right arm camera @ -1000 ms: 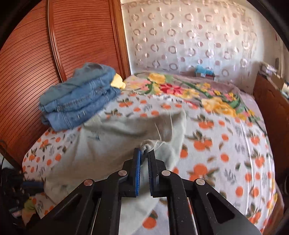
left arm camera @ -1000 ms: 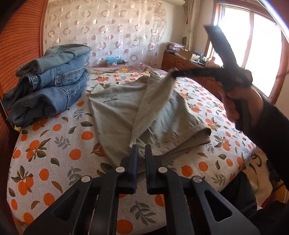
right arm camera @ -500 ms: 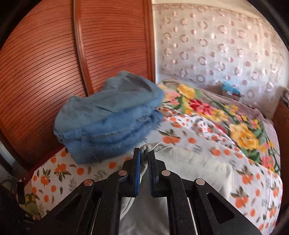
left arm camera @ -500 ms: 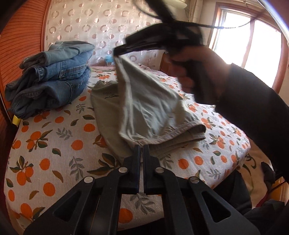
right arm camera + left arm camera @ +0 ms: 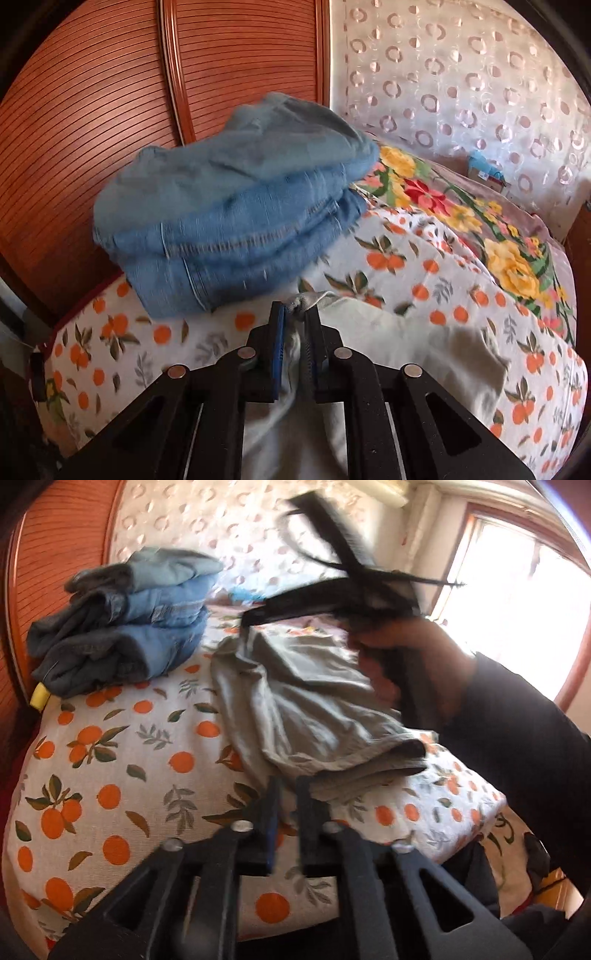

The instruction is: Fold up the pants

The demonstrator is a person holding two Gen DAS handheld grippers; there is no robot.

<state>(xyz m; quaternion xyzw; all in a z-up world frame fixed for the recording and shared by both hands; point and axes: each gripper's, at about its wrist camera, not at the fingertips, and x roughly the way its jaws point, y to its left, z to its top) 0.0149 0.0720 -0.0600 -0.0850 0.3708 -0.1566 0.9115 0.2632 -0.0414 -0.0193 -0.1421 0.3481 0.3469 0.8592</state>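
1. At the far left edge of the bed (image 5: 110, 760), against the slatted wooden panel (image 5: 92, 122), sits 1 stack of folded jeans (image 5: 125, 624). At least 3 folded denim layers can be counted in it, the top one paler. 1 small yellow tag (image 5: 38, 698) pokes out at the stack's lower left corner.

2. The bed carries 1 white cover printed with oranges and leaves; farther back lies 1 blanket with large yellow and red flowers (image 5: 509, 258).

3. Just right of the stack, near the middle of the bed, lies 1 pair of grey-green pants (image 5: 314, 709), partly doubled over. Its thick folded edge points toward the bed's near right edge.

4. The left gripper (image 5: 286, 794) is low at the near edge of the bed, its 2 fingers close together with a narrow gap. The near edge of the pants lies right at the tips; whether cloth is pinched there cannot be told.

5. The right gripper (image 5: 295, 321) is clenched on a bunched corner of the pants, close beside the base of the jeans stack. In the left wrist view it is blurred, held by 1 hand (image 5: 402, 661) in a dark sleeve.

6. Behind the bed hangs 1 curtain with ring patterns (image 5: 461, 85); 1 bright window (image 5: 517, 616) is at the far right.
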